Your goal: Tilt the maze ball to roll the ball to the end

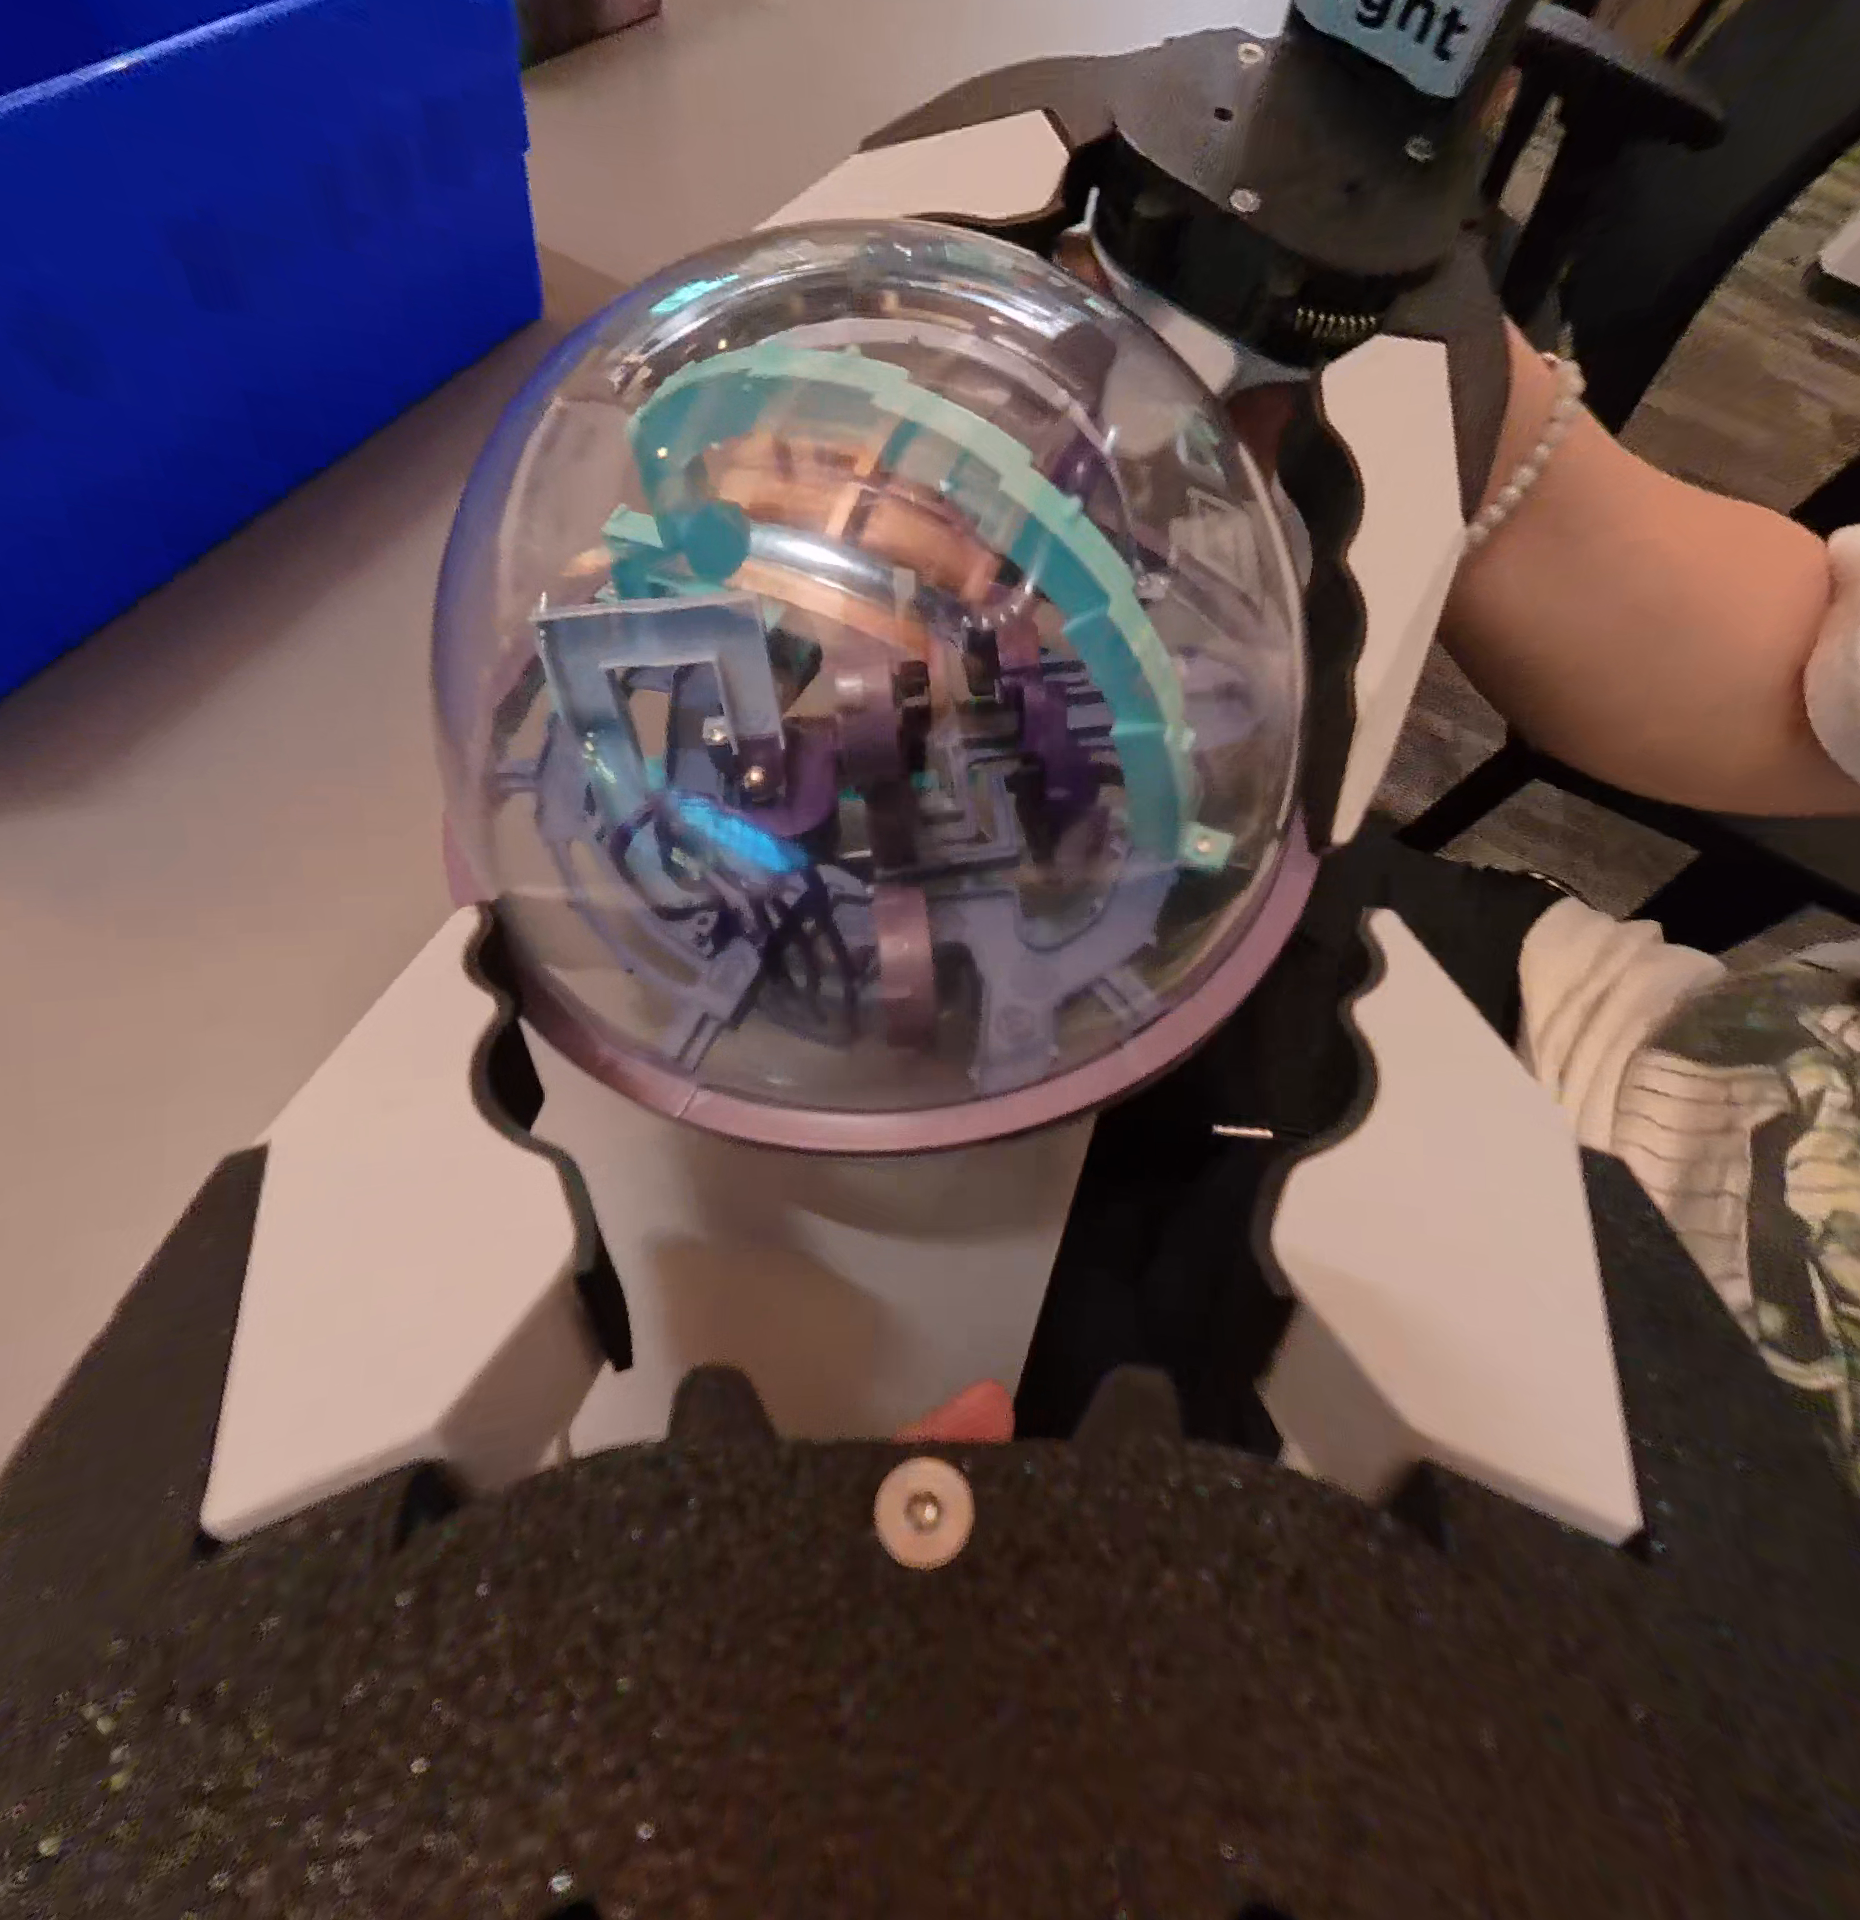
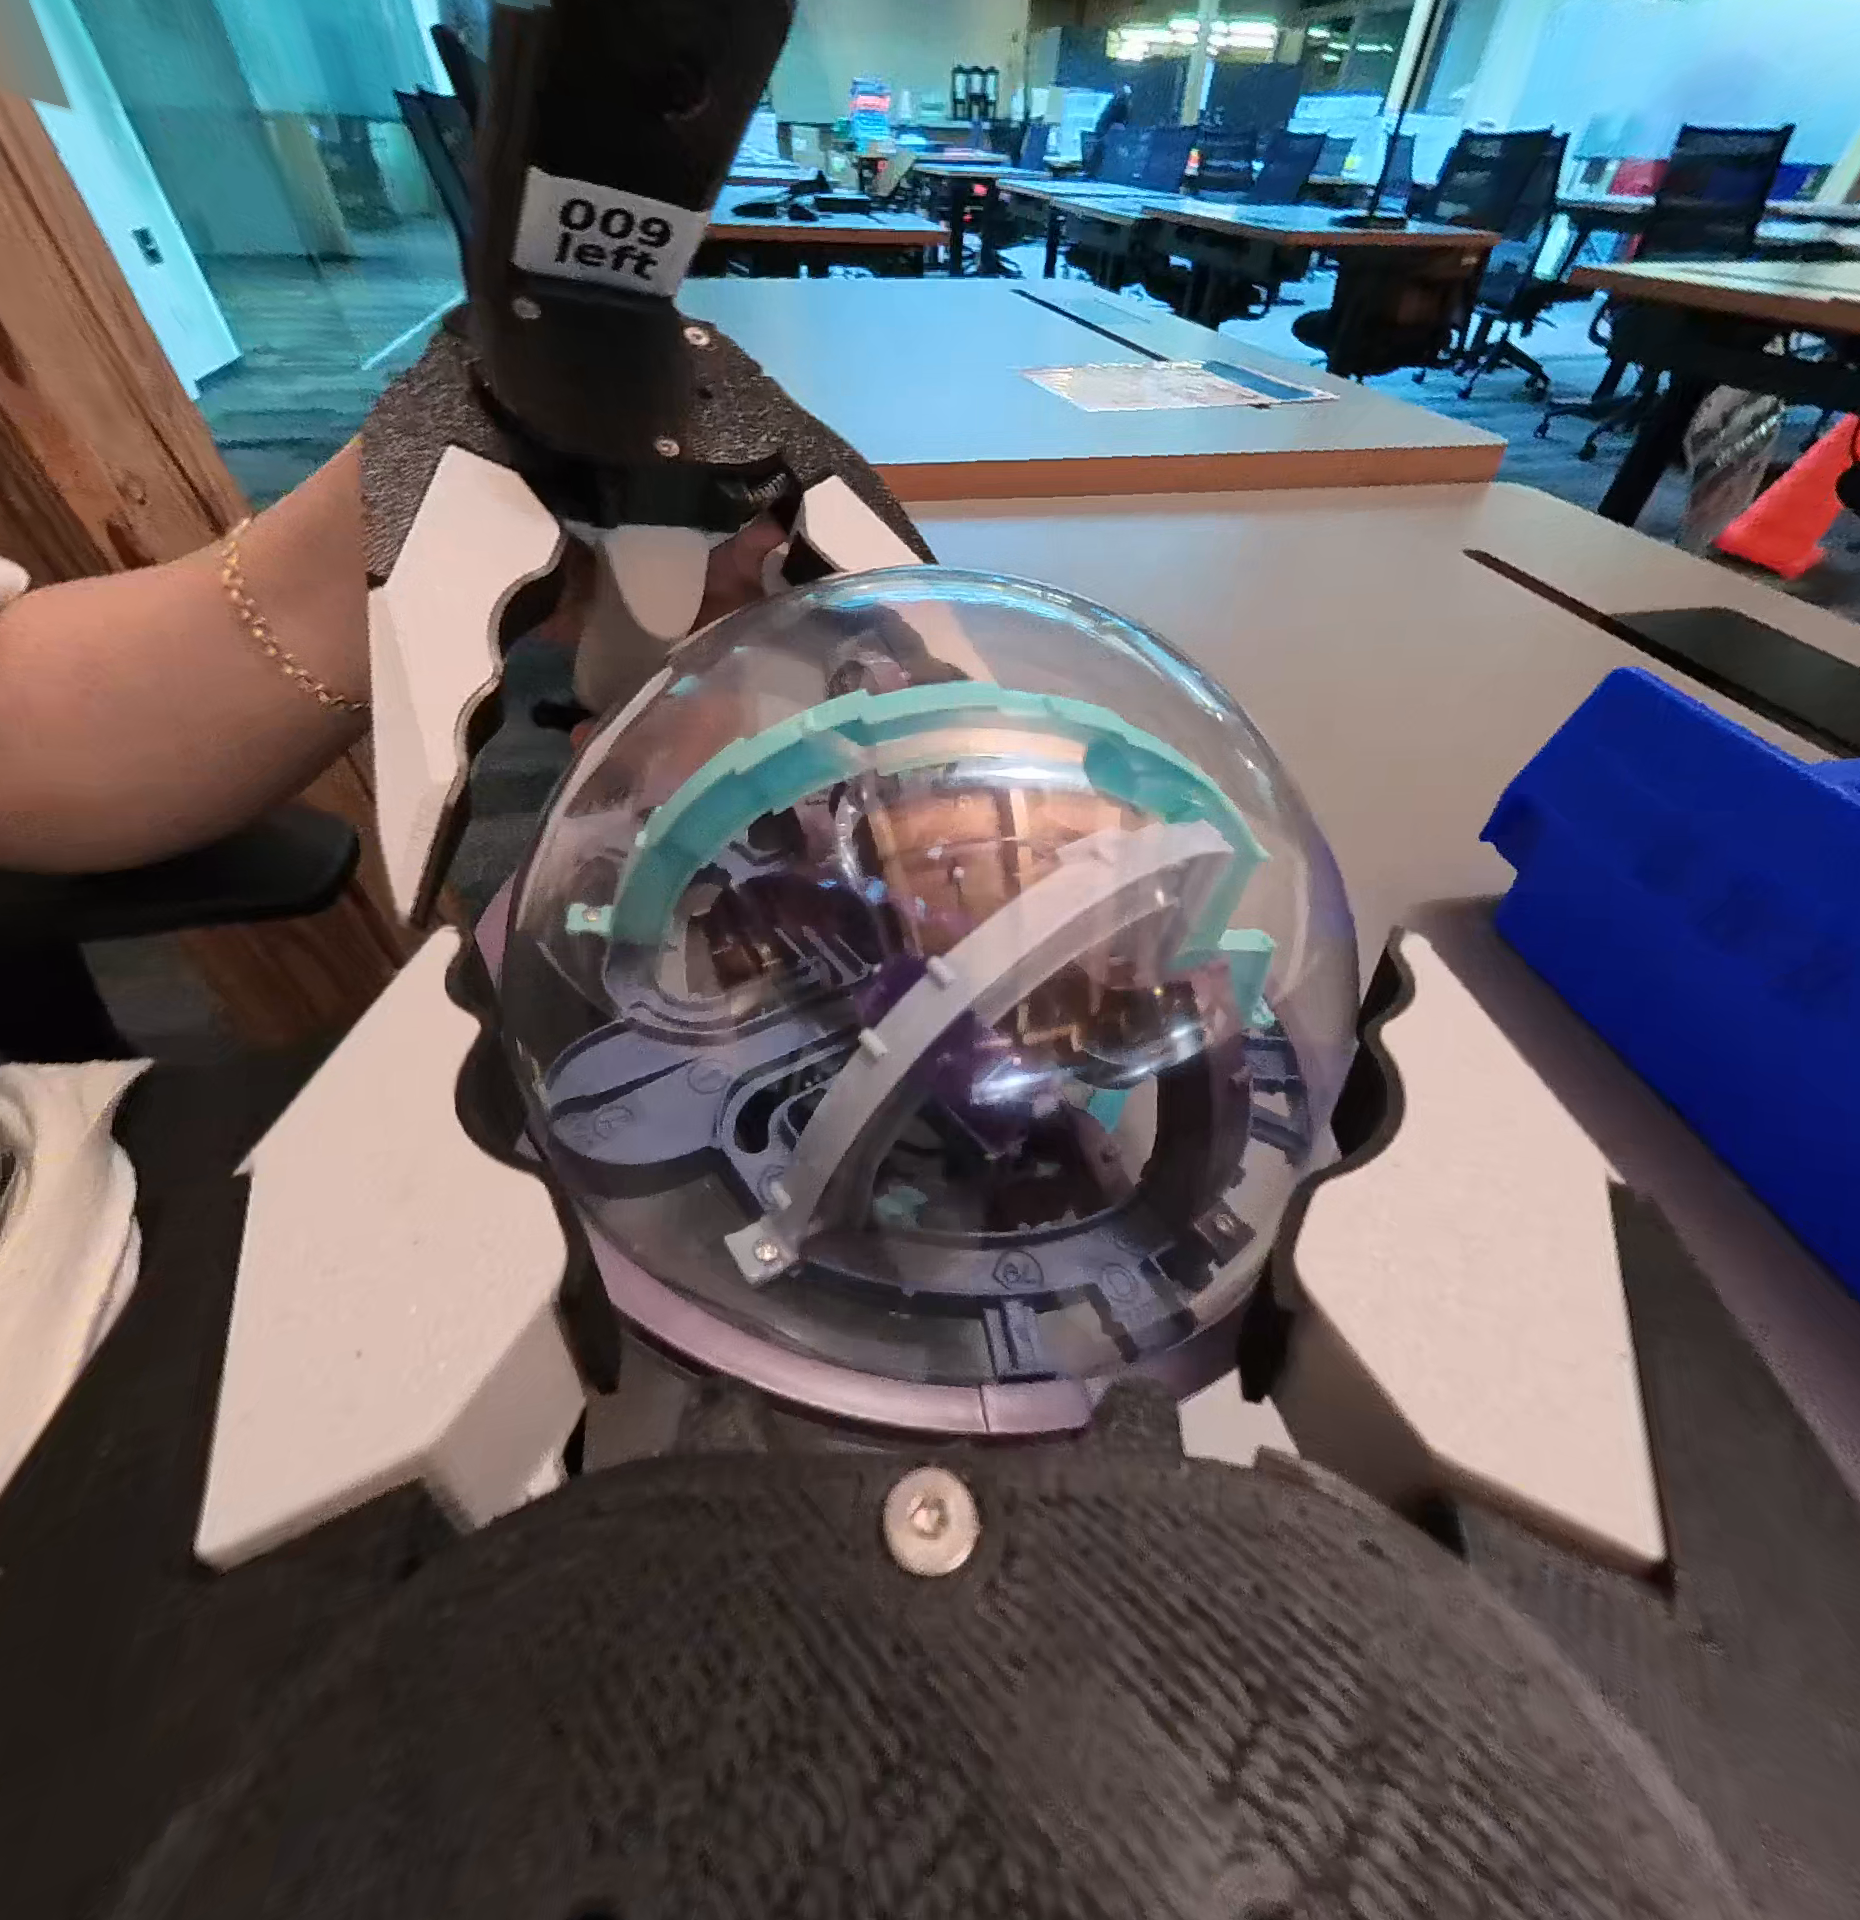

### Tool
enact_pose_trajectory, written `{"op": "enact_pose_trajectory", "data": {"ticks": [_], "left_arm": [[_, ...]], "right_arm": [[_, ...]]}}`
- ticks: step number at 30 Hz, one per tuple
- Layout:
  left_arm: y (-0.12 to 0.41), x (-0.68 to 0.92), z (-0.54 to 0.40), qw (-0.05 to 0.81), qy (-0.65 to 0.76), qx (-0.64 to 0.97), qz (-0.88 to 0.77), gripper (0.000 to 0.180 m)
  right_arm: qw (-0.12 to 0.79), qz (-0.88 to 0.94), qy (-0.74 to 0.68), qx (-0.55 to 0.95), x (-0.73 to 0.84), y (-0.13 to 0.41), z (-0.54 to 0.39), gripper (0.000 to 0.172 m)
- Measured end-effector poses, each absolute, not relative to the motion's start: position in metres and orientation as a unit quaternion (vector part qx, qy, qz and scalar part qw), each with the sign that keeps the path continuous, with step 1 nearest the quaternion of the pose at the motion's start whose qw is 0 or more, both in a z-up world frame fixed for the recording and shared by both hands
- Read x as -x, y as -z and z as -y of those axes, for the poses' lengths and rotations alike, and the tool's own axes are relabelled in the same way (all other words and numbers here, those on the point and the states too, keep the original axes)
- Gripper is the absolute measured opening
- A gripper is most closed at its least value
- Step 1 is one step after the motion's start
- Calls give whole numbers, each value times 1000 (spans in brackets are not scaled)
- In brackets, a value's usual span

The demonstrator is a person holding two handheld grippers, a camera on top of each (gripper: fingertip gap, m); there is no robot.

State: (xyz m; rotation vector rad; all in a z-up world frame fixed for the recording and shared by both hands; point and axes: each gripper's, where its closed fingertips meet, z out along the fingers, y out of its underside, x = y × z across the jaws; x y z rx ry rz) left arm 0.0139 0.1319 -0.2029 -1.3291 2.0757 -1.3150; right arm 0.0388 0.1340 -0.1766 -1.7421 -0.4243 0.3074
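**Maze ball clamped between two hand-held grippers above the table**

Nearest in the left wrist view, the left gripper [image 1: 905, 997] stands spread wide, its scalloped black pads [image 1: 505, 1029] pressed against the lower flanks of the maze ball [image 1: 864, 707], close to the purple band [image 1: 905, 1117] that rings the clear sphere. In the right wrist view the right gripper [image 2: 921, 1049] is likewise opened wide around the ball [image 2: 926, 997], its wavy pads [image 2: 1373, 1049] bearing on both sides of the dome. The two tools face each other, so the sphere is carried between them, clear of the pale grey table [image 1: 178, 883].

Inside the clear shell run a teal arched track [image 1: 1061, 499], a grey ramp [image 2: 1009, 997] and dark purple pieces; a small silvery ball [image 1: 757, 774] sits on a purple ledge near the middle.

Beyond the sphere, a person's forearm with a bead bracelet [image 1: 1528, 436] holds the right tool. A blue bin [image 1: 230, 312] sits farther back on the table, and desks and office chairs [image 2: 1321, 208] fill the room behind.
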Motion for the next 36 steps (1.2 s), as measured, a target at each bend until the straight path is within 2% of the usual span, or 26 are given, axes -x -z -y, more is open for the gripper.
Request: {"op": "enact_pose_trajectory", "data": {"ticks": [1, 4, 6, 15, 22, 25, 27, 32, 36], "left_arm": [[202, -12, -132, 169, 469, 464, -732, 146], [196, -15, -137, 159, 502, 469, -708, 135], [194, -17, -136, 149, 526, 469, -693, 138], [194, -34, -133, 237, 494, 443, -709, 138], [192, -38, -125, 265, 476, 435, -717, 138], [193, -36, -117, 283, 460, 397, -742, 138], [195, -35, -110, 298, 451, 369, -756, 139], [199, -39, -118, 312, 434, 377, -756, 141], [188, -40, -118, 296, 480, 395, -725, 139]], "right_arm": [[616, 195, -130, 753, -38, 176, -133, 156], [621, 247, -106, 736, -27, 175, -129, 155], [620, 264, -88, 733, -23, 175, -130, 154], [597, 297, -19, 745, -42, 183, -124, 154], [581, 270, -52, 766, -45, 181, -114, 155], [614, 235, -110, 745, -42, 165, -113, 148], [617, 212, -137, 745, -42, 167, -117, 158], [624, 223, -113, 740, -45, 170, -119, 157], [617, 261, -77, 738, -44, 176, -118, 156]]}}
